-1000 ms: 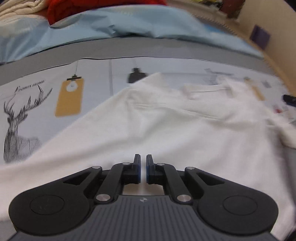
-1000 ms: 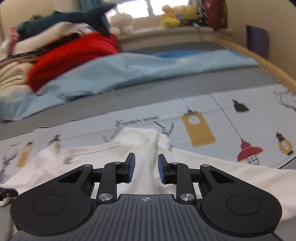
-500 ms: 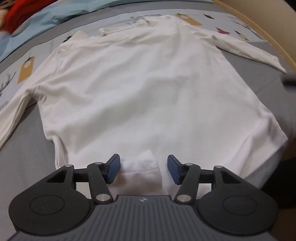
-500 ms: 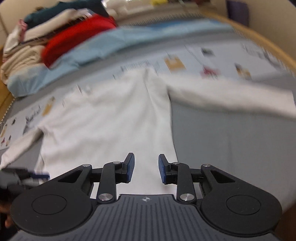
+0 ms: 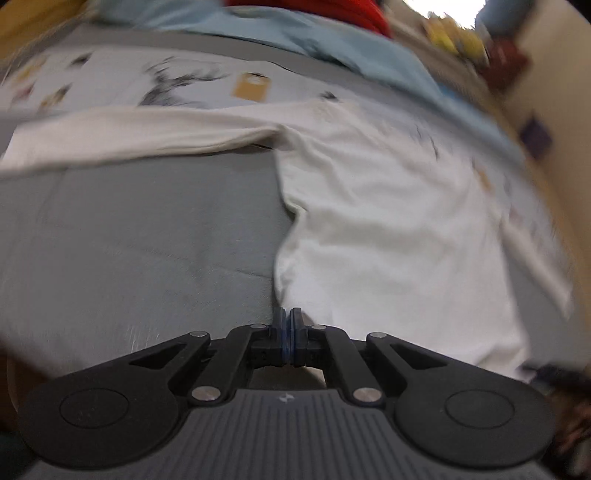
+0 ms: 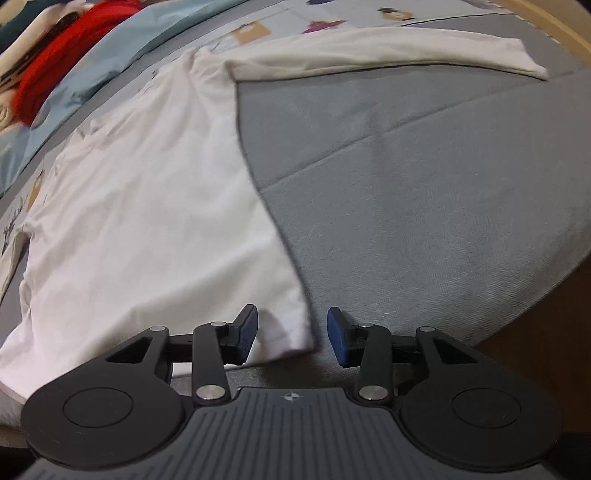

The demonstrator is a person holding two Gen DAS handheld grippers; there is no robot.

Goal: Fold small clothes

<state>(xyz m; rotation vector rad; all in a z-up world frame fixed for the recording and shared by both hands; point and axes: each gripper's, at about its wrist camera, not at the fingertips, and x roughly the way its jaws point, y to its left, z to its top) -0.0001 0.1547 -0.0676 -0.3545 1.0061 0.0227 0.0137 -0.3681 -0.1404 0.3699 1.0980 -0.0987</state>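
bed: big grey mattress cover (image 6: 424, 192) takes up most of both views, with a printed sheet (image 5: 110, 81) (deer sketch, little tags) further back

bedding at the back: light blue blanket (image 5: 295, 33) bunched along the far side, a red garment (image 6: 62, 48) piled on top of it

shirt: white long-sleeve shirt (image 6: 147, 206) spread flat on the grey cover, hem toward the cameras, one sleeve (image 6: 388, 51) stretched straight out to the side in the right wrist view, the other sleeve (image 5: 129, 133) doing the same in the left wrist view

right gripper (image 6: 291, 334): jaws parted and just been opening wider, the shirt's near hem corner sits between the blue pads, nothing pinched as far as I can see

left gripper (image 5: 287, 332): just snapped closed, pads pressed together right at the shirt's side edge near the hem. View's pretty blurry, so can't tell if any fabric is caught in there
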